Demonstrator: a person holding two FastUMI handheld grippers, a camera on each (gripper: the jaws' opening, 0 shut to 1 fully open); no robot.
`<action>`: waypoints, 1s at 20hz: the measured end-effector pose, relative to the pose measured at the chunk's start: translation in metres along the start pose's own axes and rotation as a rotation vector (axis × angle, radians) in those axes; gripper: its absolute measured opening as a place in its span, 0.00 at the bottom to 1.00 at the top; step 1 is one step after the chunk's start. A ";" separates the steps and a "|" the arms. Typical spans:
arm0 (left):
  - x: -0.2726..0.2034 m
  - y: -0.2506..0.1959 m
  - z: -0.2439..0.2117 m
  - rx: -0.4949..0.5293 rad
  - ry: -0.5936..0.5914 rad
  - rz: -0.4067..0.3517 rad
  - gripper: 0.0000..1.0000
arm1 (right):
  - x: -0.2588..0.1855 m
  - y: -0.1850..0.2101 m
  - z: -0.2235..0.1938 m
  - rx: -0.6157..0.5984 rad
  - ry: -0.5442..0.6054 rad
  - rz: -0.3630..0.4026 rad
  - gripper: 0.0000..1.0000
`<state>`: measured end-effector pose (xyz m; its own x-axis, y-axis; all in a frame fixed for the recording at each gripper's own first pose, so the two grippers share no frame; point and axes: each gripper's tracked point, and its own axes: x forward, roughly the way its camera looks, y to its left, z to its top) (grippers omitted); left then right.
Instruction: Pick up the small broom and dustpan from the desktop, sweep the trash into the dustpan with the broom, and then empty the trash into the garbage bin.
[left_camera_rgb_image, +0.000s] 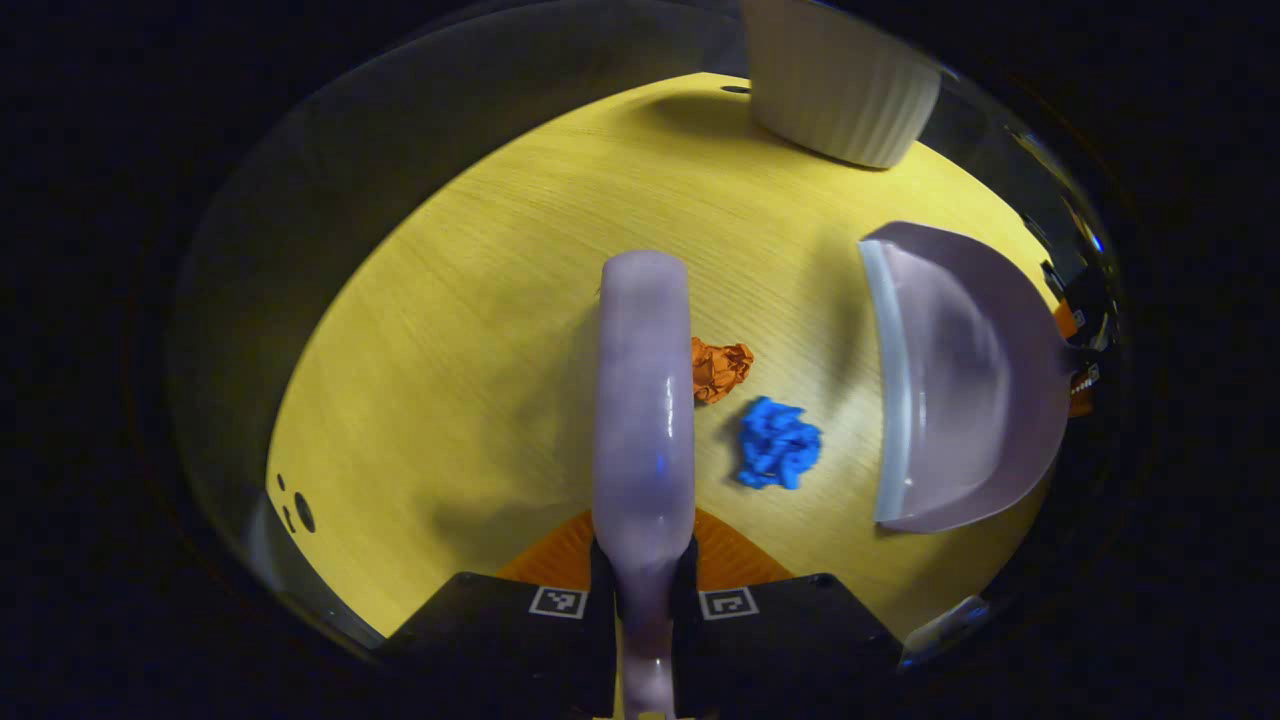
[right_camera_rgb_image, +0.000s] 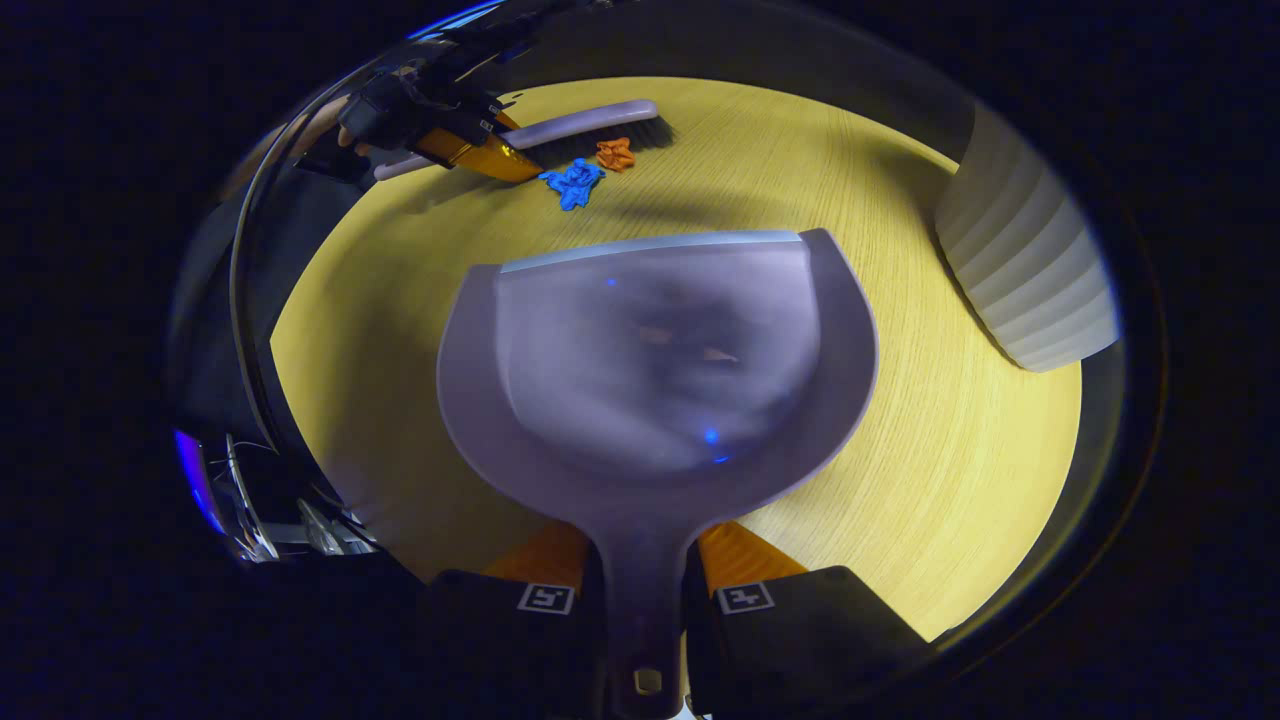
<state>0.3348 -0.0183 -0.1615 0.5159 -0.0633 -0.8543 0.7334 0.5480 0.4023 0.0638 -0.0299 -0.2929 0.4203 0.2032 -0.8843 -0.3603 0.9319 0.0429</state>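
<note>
along the left gripper view, the left gripper (left_camera_rgb_image: 643, 590) is clamped on the broom (left_camera_rgb_image: 643, 400) handle, its bristles hidden beneath the back, with the orange trash (left_camera_rgb_image: 720, 368) and blue trash (left_camera_rgb_image: 778, 444) just beside it and the garbage bin (left_camera_rgb_image: 840, 80) cut off at the top. from the right gripper view, the right gripper (right_camera_rgb_image: 642, 600) is closed on the dustpan (right_camera_rgb_image: 655, 350) handle, pan held level over the desktop (right_camera_rgb_image: 950, 450), lip toward the trash; the far hand holding the broom is hard to make out.
</note>
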 end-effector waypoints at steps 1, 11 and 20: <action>-0.001 -0.012 -0.001 0.011 0.008 -0.027 0.26 | 0.000 0.000 0.000 -0.005 -0.002 0.001 0.37; -0.020 -0.166 -0.001 -0.103 0.056 -0.372 0.27 | -0.008 0.006 -0.023 -0.062 -0.040 0.019 0.37; -0.048 -0.192 -0.007 -0.281 -0.096 -0.356 0.27 | -0.019 0.008 -0.027 -0.050 -0.113 0.018 0.41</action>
<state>0.1662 -0.1151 -0.2004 0.3022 -0.3582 -0.8834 0.7309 0.6820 -0.0265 0.0305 -0.0343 -0.2885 0.5035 0.2547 -0.8256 -0.4082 0.9123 0.0326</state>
